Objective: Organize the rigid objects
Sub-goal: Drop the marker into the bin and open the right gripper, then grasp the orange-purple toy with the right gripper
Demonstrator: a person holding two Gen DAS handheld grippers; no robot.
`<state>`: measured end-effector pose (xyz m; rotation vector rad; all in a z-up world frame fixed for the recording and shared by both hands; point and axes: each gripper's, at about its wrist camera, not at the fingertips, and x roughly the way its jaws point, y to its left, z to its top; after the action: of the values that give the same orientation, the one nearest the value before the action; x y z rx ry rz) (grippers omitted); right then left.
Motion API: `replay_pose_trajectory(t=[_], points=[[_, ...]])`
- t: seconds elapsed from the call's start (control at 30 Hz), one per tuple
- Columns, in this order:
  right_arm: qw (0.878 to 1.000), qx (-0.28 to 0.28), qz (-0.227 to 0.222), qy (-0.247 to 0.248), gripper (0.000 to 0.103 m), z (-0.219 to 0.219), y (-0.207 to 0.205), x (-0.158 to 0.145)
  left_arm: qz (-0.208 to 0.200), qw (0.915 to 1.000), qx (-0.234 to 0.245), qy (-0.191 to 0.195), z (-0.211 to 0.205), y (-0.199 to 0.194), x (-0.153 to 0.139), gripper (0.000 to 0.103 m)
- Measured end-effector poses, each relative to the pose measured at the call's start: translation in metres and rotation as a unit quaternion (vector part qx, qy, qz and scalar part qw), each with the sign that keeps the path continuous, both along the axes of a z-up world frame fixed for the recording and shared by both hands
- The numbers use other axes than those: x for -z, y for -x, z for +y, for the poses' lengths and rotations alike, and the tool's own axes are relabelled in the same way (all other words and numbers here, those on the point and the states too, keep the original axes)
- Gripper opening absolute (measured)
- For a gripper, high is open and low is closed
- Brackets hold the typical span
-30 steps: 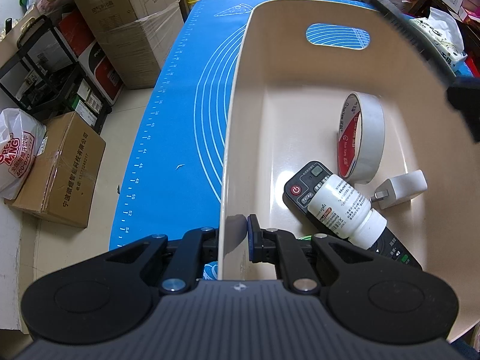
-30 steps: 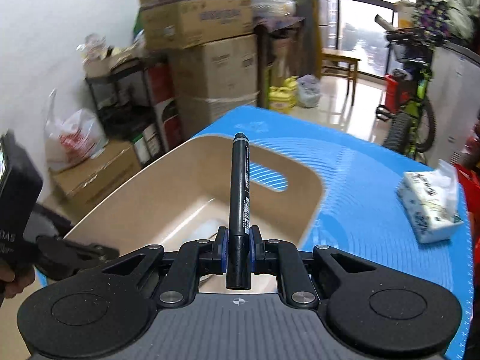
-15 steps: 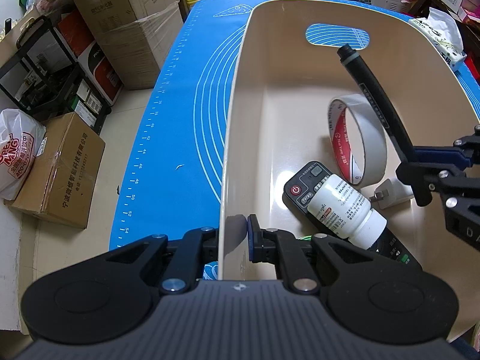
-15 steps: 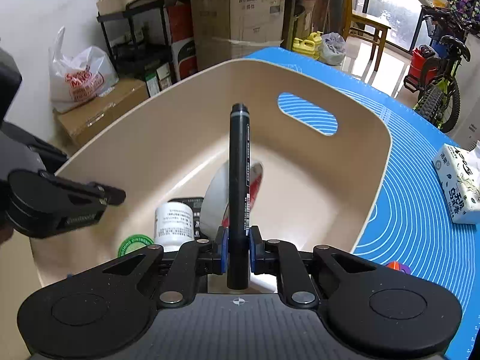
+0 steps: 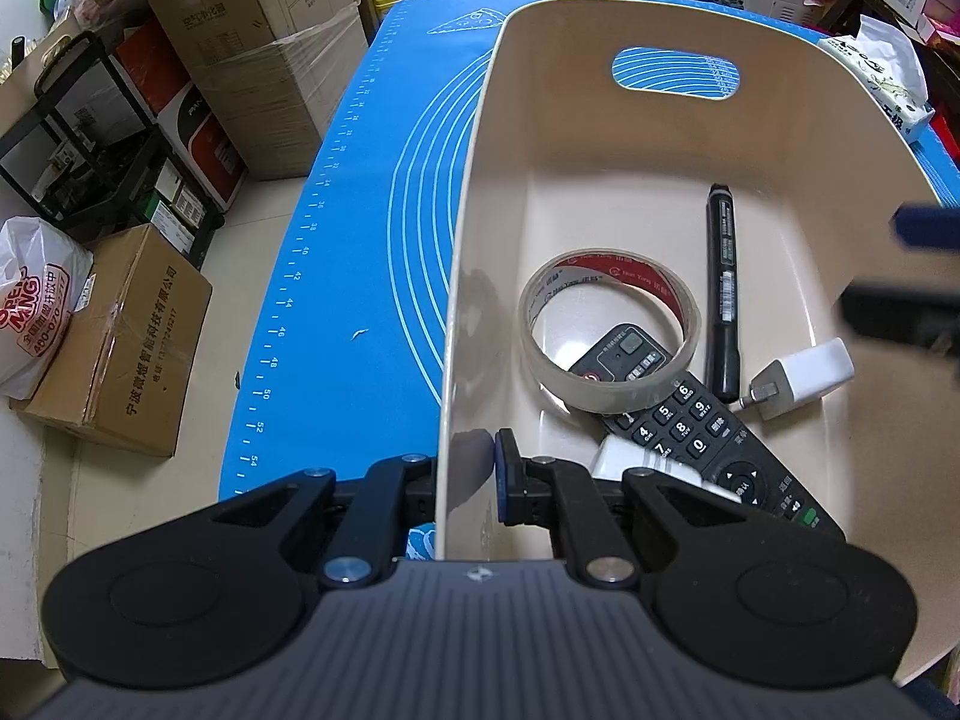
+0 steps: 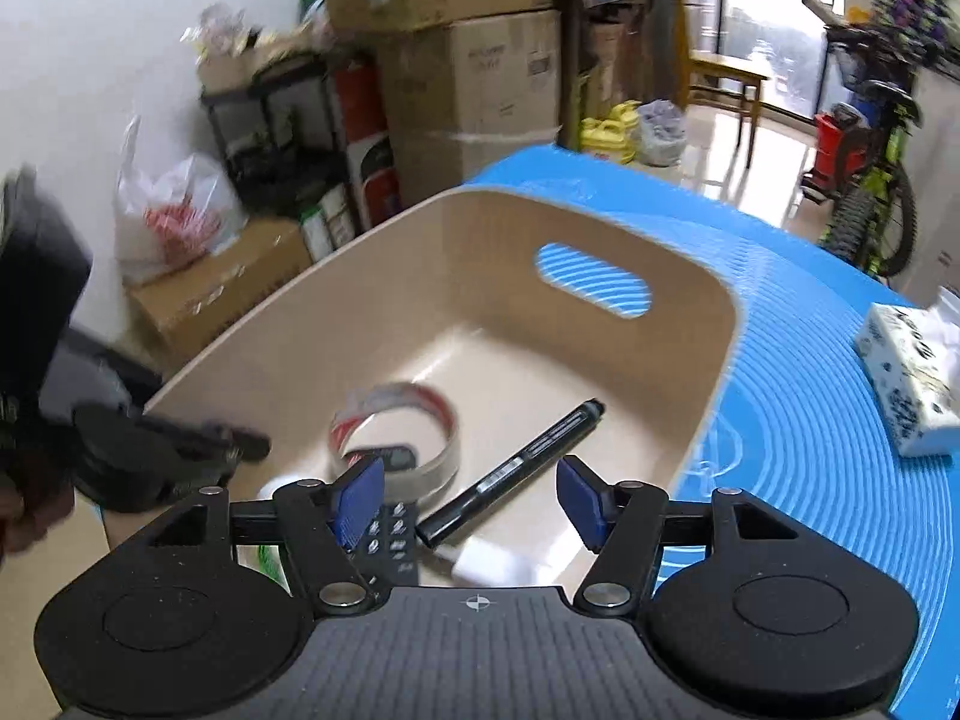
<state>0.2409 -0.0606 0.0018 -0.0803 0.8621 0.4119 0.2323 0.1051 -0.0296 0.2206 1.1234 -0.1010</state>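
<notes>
Only left view shows claw (image 5: 468, 471) gripping bin (image 5: 474, 228) — wall.

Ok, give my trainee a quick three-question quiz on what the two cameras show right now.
1. True or false: the right hand-held gripper holds the marker.
2. What does the left hand-held gripper clamp? A) the tape B) the bin wall C) the remote
3. Fill in: the tape lies partly on the ____.

Key: 1. False: its jaws are open and the marker lies on the bin floor. 2. B. 3. remote.
</notes>
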Motion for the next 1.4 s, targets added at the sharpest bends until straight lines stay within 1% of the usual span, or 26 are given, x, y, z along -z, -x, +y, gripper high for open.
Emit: replay_pose_trajectory(t=[0.1, 0.23, 0.27, 0.3, 0.43, 0.47, 0.63, 0.8, 0.93, 1.23, 1.4], points=[[0.999, 0.029, -0.015, -0.012, 0.081, -0.018, -0.001, -0.010, 0.000, 1.0000, 0.000, 0.000, 0.000, 0.000, 0.000, 0.012], [0.998, 0.053, -0.035, -0.024, 0.084, -0.042, -0.001, -0.023, -0.001, 1.0000, -0.001, 0.000, 0.000, 0.000, -0.001, 0.012], [0.997, 0.063, -0.039, -0.026, 0.088, -0.049, -0.001, -0.026, -0.001, 1.0000, -0.001, 0.000, -0.001, 0.001, -0.001, 0.012], [0.996, 0.071, -0.041, -0.027, 0.092, -0.053, -0.002, -0.026, -0.001, 1.0000, 0.000, 0.000, -0.001, 0.001, -0.001, 0.012], [0.992, 0.108, -0.046, -0.038, 0.098, -0.079, -0.005, -0.025, 0.001, 1.0000, -0.001, 0.000, -0.001, 0.000, -0.001, 0.012], [0.991, 0.117, -0.044, -0.041, 0.100, -0.085, -0.005, -0.022, 0.000, 1.0000, -0.001, 0.000, -0.001, 0.000, -0.001, 0.012], [0.987, 0.157, -0.016, -0.037, 0.101, -0.112, -0.008, 0.000, 0.000, 1.0000, -0.001, 0.000, -0.001, 0.000, -0.001, 0.012], [0.983, 0.185, 0.015, -0.016, 0.101, -0.127, -0.015, 0.031, 0.000, 1.0000, -0.001, 0.000, -0.001, 0.000, -0.001, 0.012], [0.980, 0.194, 0.039, 0.000, 0.101, -0.133, -0.019, 0.054, 0.000, 1.0000, -0.001, 0.000, -0.001, 0.000, -0.001, 0.012], [0.977, 0.201, 0.070, 0.021, 0.101, -0.134, -0.027, 0.085, 0.001, 1.0000, 0.002, 0.001, -0.001, 0.000, 0.000, 0.012], [0.976, 0.205, 0.069, 0.038, 0.101, -0.133, -0.029, 0.096, 0.000, 1.0000, 0.003, 0.000, -0.001, 0.000, 0.000, 0.012]])
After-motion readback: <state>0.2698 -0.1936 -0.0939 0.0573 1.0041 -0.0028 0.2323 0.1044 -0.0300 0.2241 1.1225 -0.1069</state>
